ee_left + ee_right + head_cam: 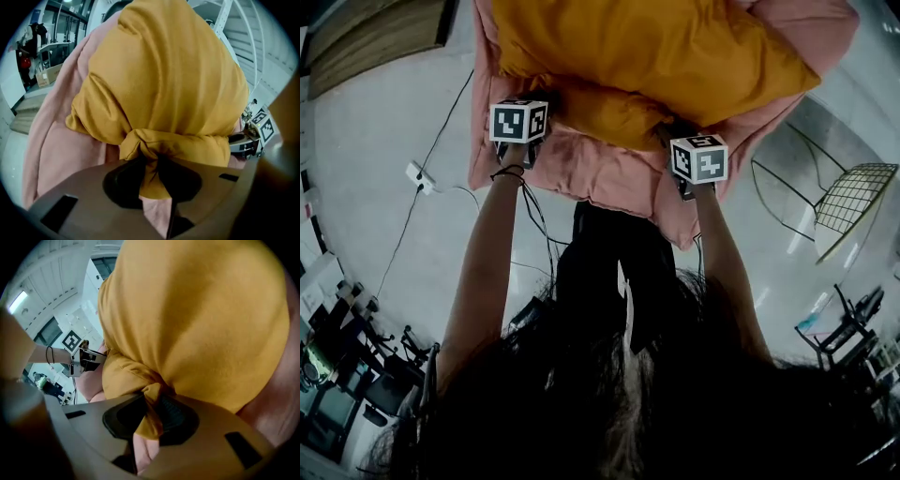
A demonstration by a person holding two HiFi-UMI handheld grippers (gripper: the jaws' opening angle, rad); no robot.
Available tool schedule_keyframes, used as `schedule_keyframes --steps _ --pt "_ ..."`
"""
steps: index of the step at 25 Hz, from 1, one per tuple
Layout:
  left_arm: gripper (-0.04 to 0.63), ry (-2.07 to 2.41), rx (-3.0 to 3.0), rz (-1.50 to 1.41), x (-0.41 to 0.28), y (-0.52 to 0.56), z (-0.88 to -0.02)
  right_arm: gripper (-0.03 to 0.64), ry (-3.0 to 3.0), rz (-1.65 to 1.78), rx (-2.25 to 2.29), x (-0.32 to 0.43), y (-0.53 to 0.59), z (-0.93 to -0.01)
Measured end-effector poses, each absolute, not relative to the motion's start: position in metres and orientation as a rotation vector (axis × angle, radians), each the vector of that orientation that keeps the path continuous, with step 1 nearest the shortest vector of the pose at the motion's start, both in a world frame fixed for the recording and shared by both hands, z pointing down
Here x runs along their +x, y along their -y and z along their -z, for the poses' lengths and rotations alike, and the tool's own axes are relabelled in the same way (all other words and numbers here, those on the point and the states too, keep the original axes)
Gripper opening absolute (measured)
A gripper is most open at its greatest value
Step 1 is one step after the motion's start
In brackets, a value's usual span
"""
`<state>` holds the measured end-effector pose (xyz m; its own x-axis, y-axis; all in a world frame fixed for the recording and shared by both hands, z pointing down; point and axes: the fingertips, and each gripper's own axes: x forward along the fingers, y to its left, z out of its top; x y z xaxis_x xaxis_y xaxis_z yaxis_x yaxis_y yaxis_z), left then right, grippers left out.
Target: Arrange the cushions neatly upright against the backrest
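The person's dark hair (609, 412) fills the near edge of the head view, and both bare forearms reach away from it toward the cushions. The left gripper (150, 173) has its fingers (124, 183) closed on a bunched fold at the near edge of the yellow cushion (647, 56), with a strip of pink fabric caught between them as well. The right gripper (152, 416) does the same farther right. Its fingers (176, 418) pinch a twisted tuck of yellow cloth, with pink cloth showing just below it.

The yellow cushion lies against the pink cushion (609, 178), which is larger and sticks out around it on the left, right and near sides. Both cushions are held up off the pale floor (384, 169), in front of the person's black-clad legs (609, 272).

On the floor to the left lies a white power strip (420, 176) with its cable trailing off. A wire chair (853, 202) stands to the right, well apart from the cushions.
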<state>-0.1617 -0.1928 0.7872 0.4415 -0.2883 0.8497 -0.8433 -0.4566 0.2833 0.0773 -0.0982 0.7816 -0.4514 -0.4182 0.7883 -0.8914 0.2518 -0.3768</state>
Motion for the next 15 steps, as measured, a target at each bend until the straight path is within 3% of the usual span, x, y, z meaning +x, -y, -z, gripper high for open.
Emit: schedule_keyframes --steps 10,15 --pt "0.106 0.911 2.028 -0.754 -0.166 0.190 -0.785 0.084 1.993 -1.079 1.189 0.076 0.090 -0.774" --pt "0.107 0.941 1.996 -0.757 -0.167 0.192 -0.787 0.177 1.876 -1.065 1.296 0.084 0.074 -0.756"
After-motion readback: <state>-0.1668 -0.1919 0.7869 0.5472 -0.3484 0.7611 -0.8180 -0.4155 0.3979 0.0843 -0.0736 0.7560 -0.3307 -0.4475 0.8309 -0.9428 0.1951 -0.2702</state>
